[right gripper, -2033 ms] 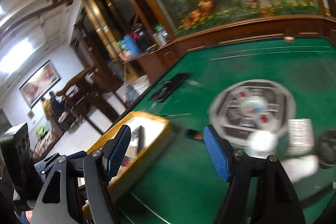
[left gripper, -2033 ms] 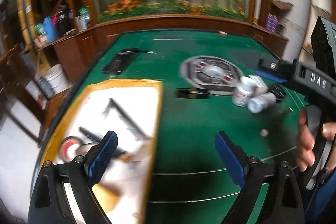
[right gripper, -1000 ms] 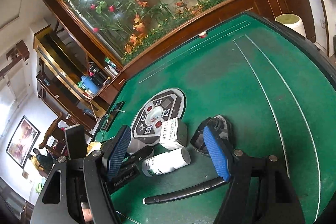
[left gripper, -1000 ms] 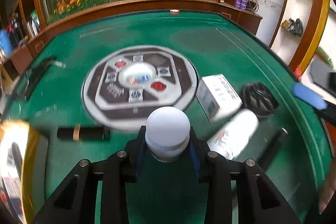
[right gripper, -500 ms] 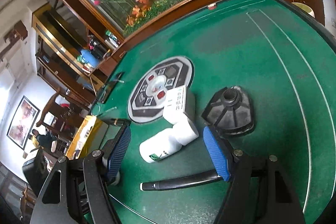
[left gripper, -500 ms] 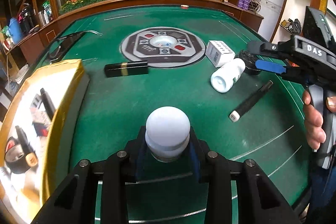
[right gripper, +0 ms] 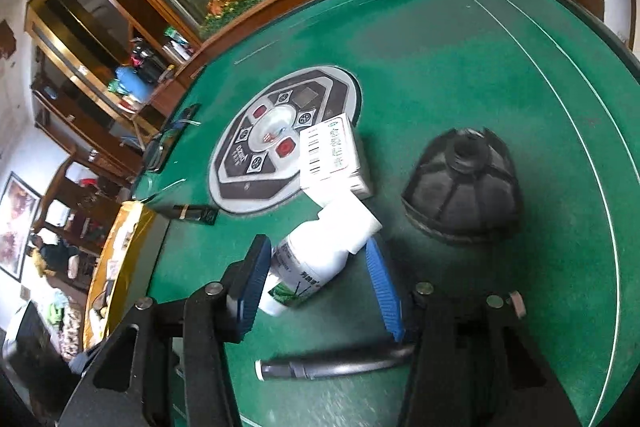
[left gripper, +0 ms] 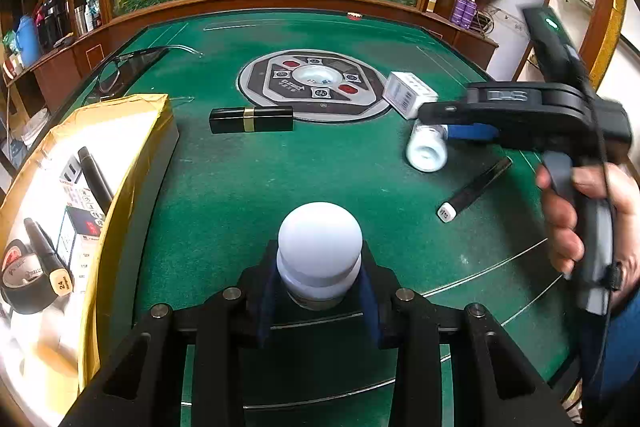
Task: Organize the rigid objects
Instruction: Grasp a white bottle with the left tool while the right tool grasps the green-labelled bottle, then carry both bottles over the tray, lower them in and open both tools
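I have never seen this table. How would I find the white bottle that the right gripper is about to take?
Start at the round grey control panel in the middle of the green table. At its edge lies a small white box, and the bottle lying on its side is just beside it, between the open fingers of the right gripper. Unlike the box, it is round, with a green-printed label.

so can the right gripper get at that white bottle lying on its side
Probably yes. The right gripper is open with its blue pads already on either side of the lying white bottle, nothing between them. The white box touches only the bottle's cap end, beyond the pads.
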{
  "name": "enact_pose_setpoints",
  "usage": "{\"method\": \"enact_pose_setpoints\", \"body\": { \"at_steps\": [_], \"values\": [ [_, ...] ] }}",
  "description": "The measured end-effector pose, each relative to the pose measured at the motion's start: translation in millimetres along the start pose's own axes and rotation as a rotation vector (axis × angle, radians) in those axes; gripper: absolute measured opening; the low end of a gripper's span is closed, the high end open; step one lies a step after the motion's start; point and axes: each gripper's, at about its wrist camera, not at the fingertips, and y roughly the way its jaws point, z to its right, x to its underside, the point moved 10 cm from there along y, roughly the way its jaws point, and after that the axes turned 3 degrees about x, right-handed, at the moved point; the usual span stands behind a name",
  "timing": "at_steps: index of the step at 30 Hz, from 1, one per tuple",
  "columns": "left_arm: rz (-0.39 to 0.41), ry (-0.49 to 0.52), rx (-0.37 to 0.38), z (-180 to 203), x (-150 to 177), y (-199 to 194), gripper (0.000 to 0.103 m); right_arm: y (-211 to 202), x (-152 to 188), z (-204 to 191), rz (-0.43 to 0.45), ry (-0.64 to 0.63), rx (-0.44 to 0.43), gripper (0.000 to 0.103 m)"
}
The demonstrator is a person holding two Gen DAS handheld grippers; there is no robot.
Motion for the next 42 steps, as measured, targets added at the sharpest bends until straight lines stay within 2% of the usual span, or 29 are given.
{"method": "enact_pose_setpoints", "body": {
  "at_steps": [1,3,6,8,9,11,14,20,32,42],
  "values": [
    [0.0,0.0,0.002,0,0,0,0.037,6,-2,-6,-0.004,-0.047,0.051,0.045],
    [0.0,0.0,0.005,0,1,0,0.037,15,-1,-17,-0.023,-0.094,0.076,0.038],
    [0.0,-0.006,0.018,0,1,0,0.038,20,8,-38,0.003,-0.239,0.122,0.036],
    [0.001,-0.007,0.02,0,1,0,0.038,17,14,-43,0.012,-0.257,0.085,0.036],
    [0.001,-0.007,0.02,1,1,0,0.038,15,19,-48,0.014,-0.268,0.023,0.036],
    [0.003,-0.011,0.025,1,1,-1,0.038,8,23,-55,0.03,-0.286,-0.034,0.036],
    [0.006,-0.027,0.038,-1,1,-1,0.038,-2,21,-70,0.082,-0.318,-0.071,0.036],
    [0.007,-0.02,0.032,-1,0,0,0.038,-2,35,-92,0.065,-0.384,-0.105,0.036],
    [0.053,0.0,0.007,1,-3,-14,0.038,-5,31,-85,0.081,-0.371,-0.107,0.036],
    [0.152,-0.039,0.025,-11,-25,-61,0.038,-11,29,-90,0.105,-0.371,-0.132,0.036]
  ]
}}
